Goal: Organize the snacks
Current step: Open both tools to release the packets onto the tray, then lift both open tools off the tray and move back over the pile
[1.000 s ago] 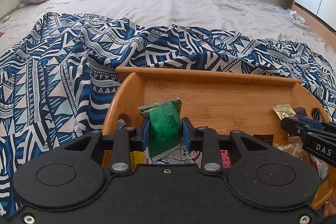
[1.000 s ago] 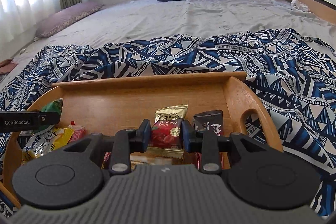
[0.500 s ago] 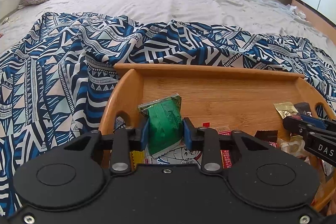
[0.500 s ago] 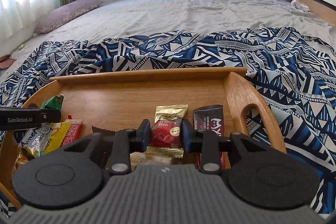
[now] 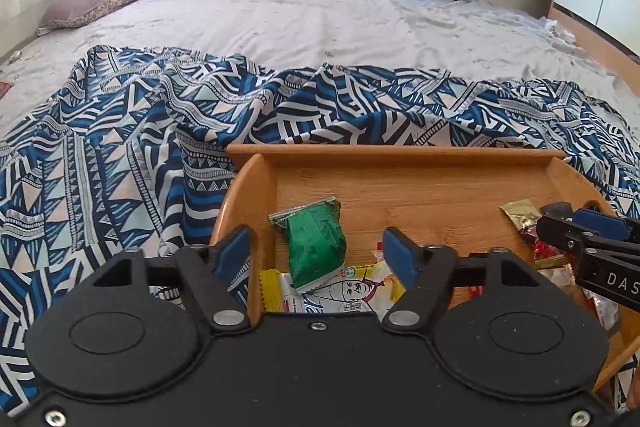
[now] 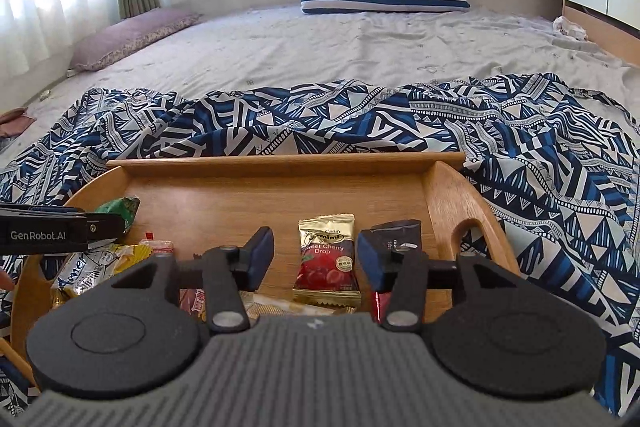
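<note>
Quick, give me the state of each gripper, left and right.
Left gripper: open, jaws just opened, pads clear of the green packet lying between them.
Right gripper: open, jaws just opened, cherry drop packet released between them.

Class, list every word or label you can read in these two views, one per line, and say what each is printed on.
"GenRobot.AI": side of the left tool.
"DAS", cut off: side of the right tool.
"Sweet Cherry Drop": cherry candy packet.
"Amer", partly hidden: yellow packet.
Dark packet and green packet: print too small to read.
</note>
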Demonstrator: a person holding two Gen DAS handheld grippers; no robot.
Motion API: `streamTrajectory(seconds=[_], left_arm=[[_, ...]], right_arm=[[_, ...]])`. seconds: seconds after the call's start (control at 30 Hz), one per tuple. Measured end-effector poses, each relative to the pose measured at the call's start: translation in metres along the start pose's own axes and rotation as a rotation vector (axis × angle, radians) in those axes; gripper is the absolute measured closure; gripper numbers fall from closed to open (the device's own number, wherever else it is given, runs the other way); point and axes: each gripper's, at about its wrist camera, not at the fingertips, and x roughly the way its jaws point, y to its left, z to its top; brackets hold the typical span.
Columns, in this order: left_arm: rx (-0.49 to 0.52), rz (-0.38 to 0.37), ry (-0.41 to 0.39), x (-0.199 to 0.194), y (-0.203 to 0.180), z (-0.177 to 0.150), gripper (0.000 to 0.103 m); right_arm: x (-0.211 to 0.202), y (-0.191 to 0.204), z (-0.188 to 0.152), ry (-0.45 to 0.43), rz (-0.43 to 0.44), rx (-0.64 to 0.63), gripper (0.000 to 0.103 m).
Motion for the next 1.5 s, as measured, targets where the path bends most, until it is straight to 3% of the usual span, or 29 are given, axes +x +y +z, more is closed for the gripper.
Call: streamTrajectory(seconds=[0.2, 0.57, 1.03, 1.5], left_arm=[[0.03, -0.02, -0.042, -0.032, -0.003, -0.002, 0.002], [0.042, -0.105, -0.075, -0.088, -0.01, -0.026, 0.001], [0.075, -0.178, -0.085, -0.136, -0.028, -0.075, 0.001], [0.109, -0.19, -0.063, -0.146, -0.047, -0.103, 0.001]], right_arm=[[-0.025, 0.002, 0.002, -0.038, 0.009, -0.015, 0.021], [-0.084, 0.005, -0.006, -0.117, 0.005, -0.07, 0.0], [-0.129, 0.002, -0.045, -0.146, -0.032, -0.154, 0.0], [-0.143, -0.003, -0.085, -0.134, -0.049, -0.199, 0.0]])
